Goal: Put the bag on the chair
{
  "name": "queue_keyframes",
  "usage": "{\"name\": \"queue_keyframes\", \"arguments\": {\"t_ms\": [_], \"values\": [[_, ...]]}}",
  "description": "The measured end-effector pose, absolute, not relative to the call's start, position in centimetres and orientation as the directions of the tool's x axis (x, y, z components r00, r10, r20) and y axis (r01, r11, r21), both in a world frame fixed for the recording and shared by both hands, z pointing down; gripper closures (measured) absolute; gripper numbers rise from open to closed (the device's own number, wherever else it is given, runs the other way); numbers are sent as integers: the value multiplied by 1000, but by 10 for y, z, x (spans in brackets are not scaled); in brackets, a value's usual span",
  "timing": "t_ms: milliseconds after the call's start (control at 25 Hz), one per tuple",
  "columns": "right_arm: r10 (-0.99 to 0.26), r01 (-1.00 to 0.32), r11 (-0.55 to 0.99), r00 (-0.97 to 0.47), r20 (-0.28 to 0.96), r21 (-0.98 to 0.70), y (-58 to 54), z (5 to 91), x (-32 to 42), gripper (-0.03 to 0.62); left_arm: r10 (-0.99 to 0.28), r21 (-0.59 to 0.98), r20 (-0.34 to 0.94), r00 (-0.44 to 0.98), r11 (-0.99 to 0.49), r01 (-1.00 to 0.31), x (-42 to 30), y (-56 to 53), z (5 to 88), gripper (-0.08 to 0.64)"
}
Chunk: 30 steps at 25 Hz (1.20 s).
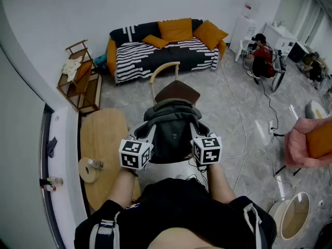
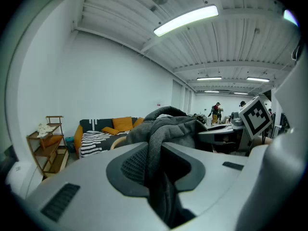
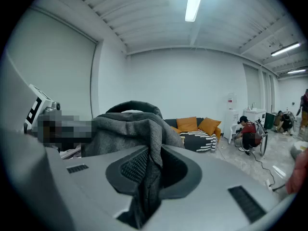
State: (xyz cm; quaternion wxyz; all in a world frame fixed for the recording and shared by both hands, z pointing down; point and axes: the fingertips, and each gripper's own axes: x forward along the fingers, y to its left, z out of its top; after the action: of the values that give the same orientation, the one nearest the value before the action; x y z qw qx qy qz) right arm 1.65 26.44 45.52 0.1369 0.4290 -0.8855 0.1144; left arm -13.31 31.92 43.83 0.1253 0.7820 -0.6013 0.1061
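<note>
One bag, contents unseen, near chair.

Your head view looks steeply down from above, facing the chair and sofa, both gripper views ride low, very close to the bag, sharing that sofa in the distance.

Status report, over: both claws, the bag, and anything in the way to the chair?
Left claw shut on bag fabric, right claw the same. Bag held up, near side of chair, not on seat. Seat bare, nothing in the way.
</note>
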Motion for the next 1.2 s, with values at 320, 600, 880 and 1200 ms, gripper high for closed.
{"name": "queue_keyframes", "arguments": {"t_ms": [320,600,880,1200], "values": [[-722,-783,609,-613,322,-124,261,460,22,514,-911,70,324,256,-247,-967,-131,318,443,476],[-713,-767,621,-639,289,-163,241,463,44,512,-913,46,320,251,-250,-967,-109,295,443,476],[-701,-749,637,-661,268,-180,212,469,81,514,-911,75,327,250,-238,-968,-74,263,455,476],[-740,-790,584,-612,278,-186,176,478,136,514,-879,70,361,312,-308,-949,-22,221,463,476]]}}
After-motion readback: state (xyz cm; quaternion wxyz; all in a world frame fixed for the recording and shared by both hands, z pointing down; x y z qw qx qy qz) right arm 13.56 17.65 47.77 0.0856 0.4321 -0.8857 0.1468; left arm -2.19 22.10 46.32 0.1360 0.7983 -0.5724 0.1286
